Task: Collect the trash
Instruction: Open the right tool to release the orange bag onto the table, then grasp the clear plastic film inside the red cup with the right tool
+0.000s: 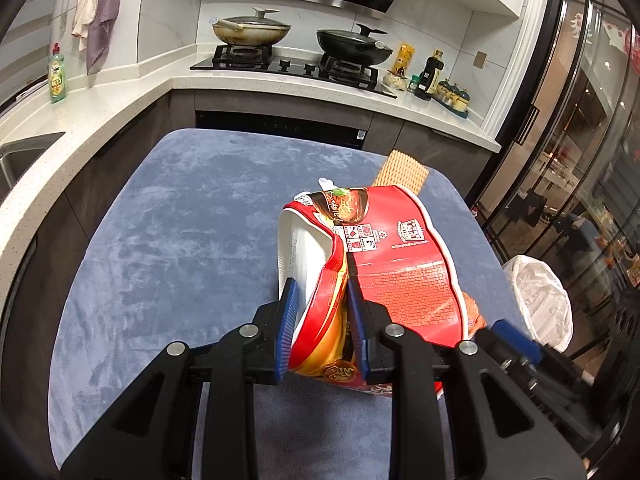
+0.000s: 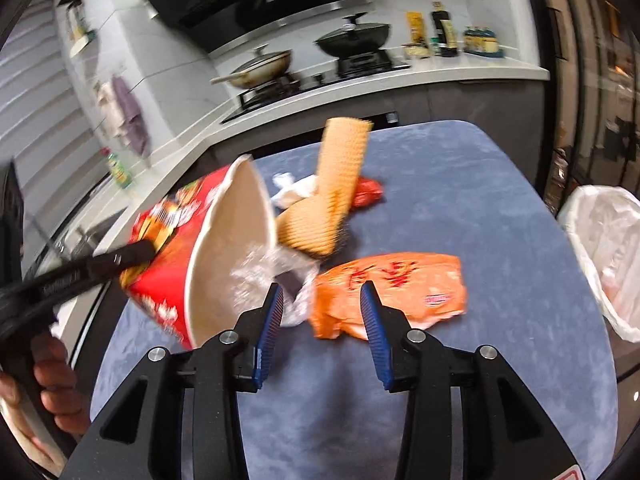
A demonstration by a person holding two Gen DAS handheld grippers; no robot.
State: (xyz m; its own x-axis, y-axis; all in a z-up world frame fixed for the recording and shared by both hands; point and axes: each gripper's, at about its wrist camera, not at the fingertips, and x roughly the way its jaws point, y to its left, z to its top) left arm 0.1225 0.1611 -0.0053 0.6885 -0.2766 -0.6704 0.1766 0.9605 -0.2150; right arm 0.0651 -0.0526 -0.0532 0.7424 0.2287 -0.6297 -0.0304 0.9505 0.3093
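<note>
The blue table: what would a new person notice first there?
The red noodle cup stands out first: the left gripper pinches its wall and holds it tilted over the blue table. Beside its mouth lie an orange wrapper and a tan waffle-textured sleeve, before the open right gripper.

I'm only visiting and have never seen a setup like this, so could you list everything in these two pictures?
noodle cup: one, red and white, squashed, tipped on its side over the table, pinched at its wall
orange wrapper: one, flat on the table
corrugated sleeve: one, tan, behind the cup
red wrapper: one, small, beside the sleeve
crumpled clear plastic: one, at the cup's mouth
table: one, blue cloth
bin bag: one, white, right of the table
pans: two, on the stove
soap bottle: one, green, on the counter
towels: two, hanging on the wall
left claw: shut on the cup
right claw: open, over the orange wrapper
hand: one, lower left
</note>
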